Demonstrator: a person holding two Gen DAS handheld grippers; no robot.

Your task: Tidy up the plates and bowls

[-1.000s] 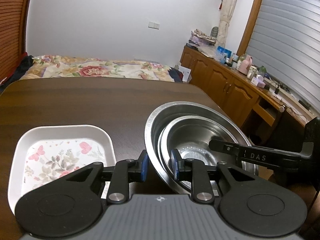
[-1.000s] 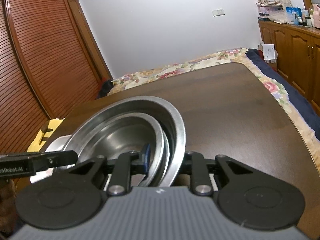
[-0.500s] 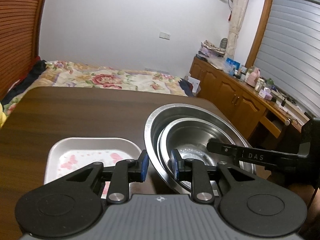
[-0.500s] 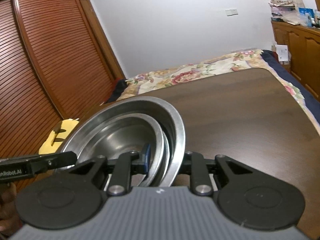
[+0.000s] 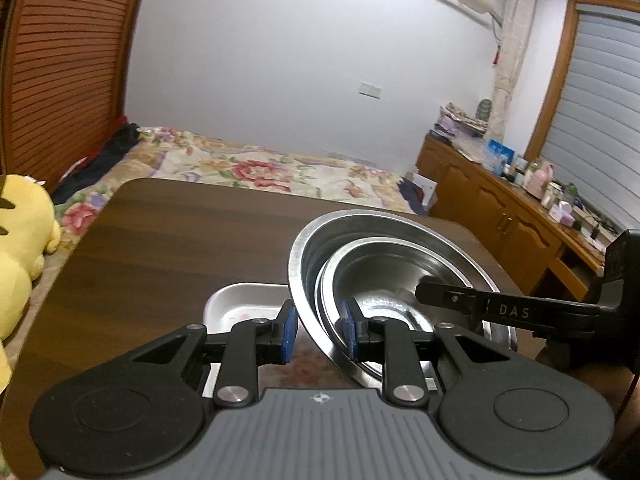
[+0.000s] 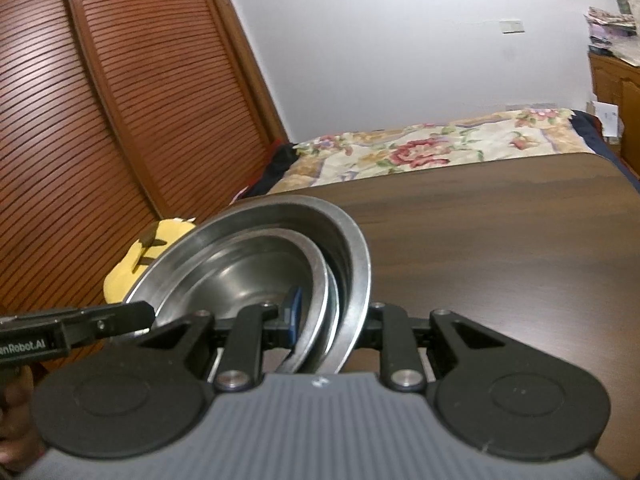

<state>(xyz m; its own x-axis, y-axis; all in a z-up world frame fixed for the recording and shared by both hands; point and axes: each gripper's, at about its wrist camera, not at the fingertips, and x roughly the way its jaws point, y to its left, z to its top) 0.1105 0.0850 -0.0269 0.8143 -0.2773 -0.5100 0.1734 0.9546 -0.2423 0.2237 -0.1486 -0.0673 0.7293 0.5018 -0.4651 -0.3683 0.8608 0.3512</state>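
Above the desk, both the left gripper and right gripper pinch the nested steel bowls' rims, probably to carry them level.

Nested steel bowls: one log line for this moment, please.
held: nested steel bowls | left gripper: clamped on near rim | right gripper: clamped on opposite rim | floral tray: on table

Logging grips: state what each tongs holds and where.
Both tongs, left and right, pinch opposite rims of the nested round steel bowls.
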